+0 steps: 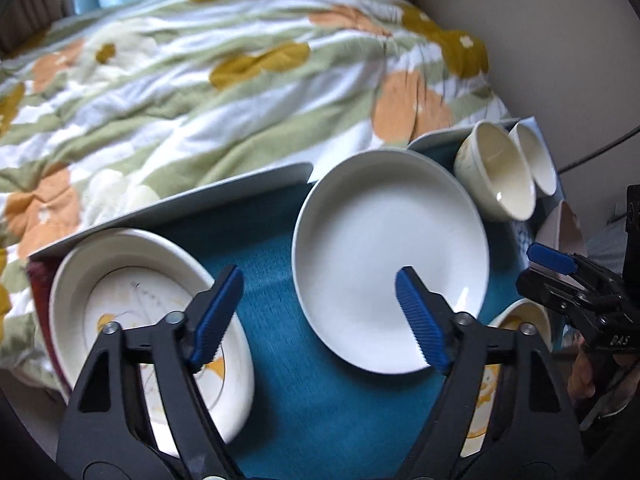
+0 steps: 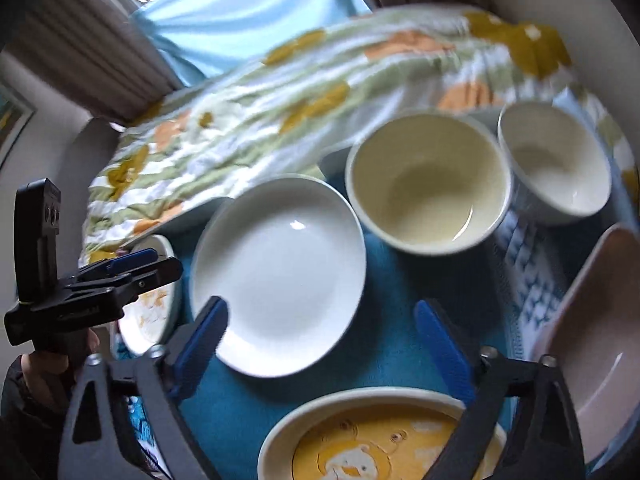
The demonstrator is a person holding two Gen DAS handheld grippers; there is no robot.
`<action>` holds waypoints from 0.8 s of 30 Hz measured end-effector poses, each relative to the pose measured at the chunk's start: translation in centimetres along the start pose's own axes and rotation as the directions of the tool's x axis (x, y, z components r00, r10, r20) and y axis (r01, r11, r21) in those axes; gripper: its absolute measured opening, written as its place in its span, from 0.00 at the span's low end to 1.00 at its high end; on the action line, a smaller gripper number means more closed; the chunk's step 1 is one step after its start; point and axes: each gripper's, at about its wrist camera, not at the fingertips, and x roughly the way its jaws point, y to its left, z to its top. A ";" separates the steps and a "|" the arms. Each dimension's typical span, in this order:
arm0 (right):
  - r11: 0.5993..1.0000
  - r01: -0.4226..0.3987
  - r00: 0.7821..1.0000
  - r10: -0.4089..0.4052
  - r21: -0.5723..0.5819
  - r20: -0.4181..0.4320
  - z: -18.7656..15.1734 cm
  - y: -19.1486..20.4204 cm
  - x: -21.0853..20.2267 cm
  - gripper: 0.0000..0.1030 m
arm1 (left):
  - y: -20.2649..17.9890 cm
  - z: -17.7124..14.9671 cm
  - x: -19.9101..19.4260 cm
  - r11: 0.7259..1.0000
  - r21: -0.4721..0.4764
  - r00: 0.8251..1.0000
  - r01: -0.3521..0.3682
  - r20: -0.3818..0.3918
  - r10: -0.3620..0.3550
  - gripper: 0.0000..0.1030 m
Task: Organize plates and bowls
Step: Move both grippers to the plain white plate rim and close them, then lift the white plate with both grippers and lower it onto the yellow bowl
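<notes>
- Both grippers hang over a teal cloth (image 1: 304,400) crowded with crockery; no dish is lifted, so the sorting looks to be between picks — a judgement, not a sighting.
- The left gripper (image 1: 320,316) has its blue fingers (image 1: 216,312) spread, nothing between them; one finger sits above the flower-patterned dish (image 1: 120,300), the other above the plain white plate (image 1: 384,248).
- The right gripper (image 2: 320,340) is likewise spread and empty, poised between the white plate and a bear-patterned bowl (image 2: 360,440) at the near edge.
- At the far side, a cream bowl (image 2: 428,184) and a smaller white bowl (image 2: 556,160) stand side by side; a pinkish dish (image 2: 592,340) lies on the right, over a patterned towel (image 2: 528,280).
- A floral quilt (image 1: 200,100) fills the background.
- The likely next move — choosing one dish and closing on its rim — calls for a finger on either side of a thin edge, and care: glazed ware looks slippery.
</notes>
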 end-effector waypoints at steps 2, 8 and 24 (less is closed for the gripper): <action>1.000 0.013 1.000 -0.013 0.018 -0.024 0.1 -0.1 1.4 0.69 | 0.5 0.4 1.9 1.000 0.008 0.999 0.030 -0.043 -0.029 0.61; 0.996 0.054 0.996 -0.049 0.066 -0.076 0.1 -0.9 4.1 0.49 | 1.1 0.6 5.0 0.997 0.031 0.991 0.067 -0.115 -0.063 0.49; 0.993 0.065 0.996 -0.058 0.103 -0.068 -0.1 -1.4 4.3 0.13 | 0.7 0.5 4.8 0.994 0.102 0.994 0.038 -0.109 -0.026 0.16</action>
